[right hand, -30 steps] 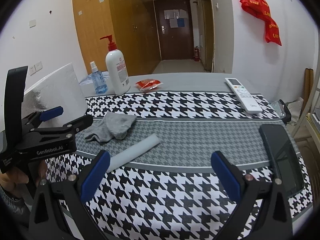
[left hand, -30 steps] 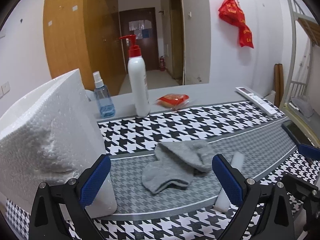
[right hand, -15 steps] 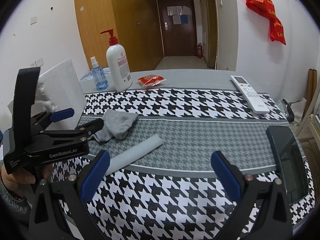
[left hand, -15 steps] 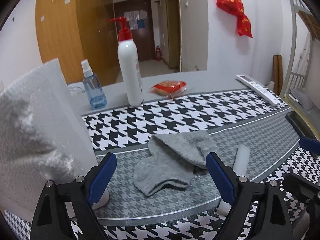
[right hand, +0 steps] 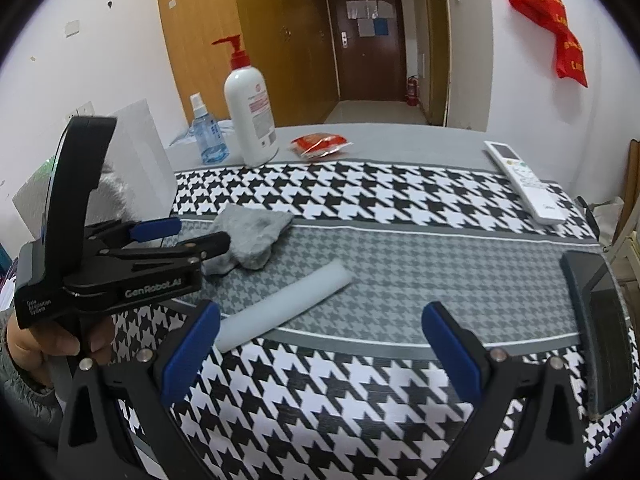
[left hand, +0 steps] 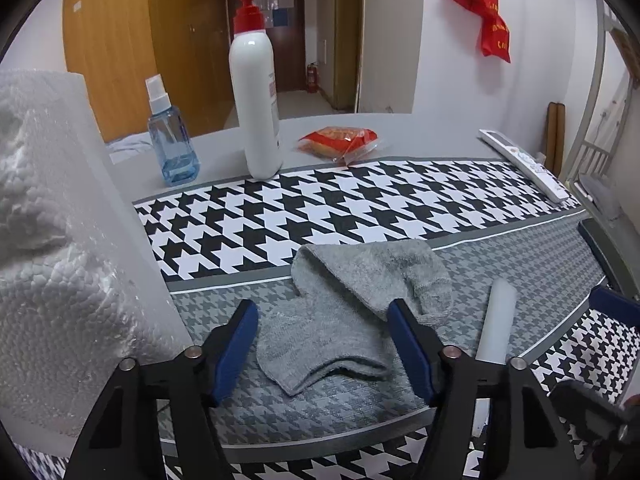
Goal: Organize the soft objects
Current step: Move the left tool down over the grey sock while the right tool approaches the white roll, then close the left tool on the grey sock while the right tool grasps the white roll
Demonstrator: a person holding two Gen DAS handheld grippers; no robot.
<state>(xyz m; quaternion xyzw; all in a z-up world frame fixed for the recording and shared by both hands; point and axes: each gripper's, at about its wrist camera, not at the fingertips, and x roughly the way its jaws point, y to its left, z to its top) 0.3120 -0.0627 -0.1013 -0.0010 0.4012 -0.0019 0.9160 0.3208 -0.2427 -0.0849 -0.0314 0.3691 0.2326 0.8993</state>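
Left wrist cam: my left gripper (left hand: 322, 344) has its fingers set wide and holding nothing, straddling the near end of the gray socks (left hand: 352, 308), which lie crumpled on the gray band of the worktop (left hand: 320, 208). The white foam tube (left hand: 496, 328) sits just beside them at 3 o'clock, and the styrofoam block (left hand: 60, 240) looms at 9. My take: drop low, pinch both layers at the cuff end, and keep the right finger clear of the tube so it doesn't roll.

Right wrist cam: my right gripper (right hand: 320, 344) is empty with fingers spread wide, hovering over the houndstooth cloth. Socks (right hand: 252, 236) are at 11 o'clock, tube (right hand: 284, 304) closer in. I'd hold this one back, or grab the tube mid-length.
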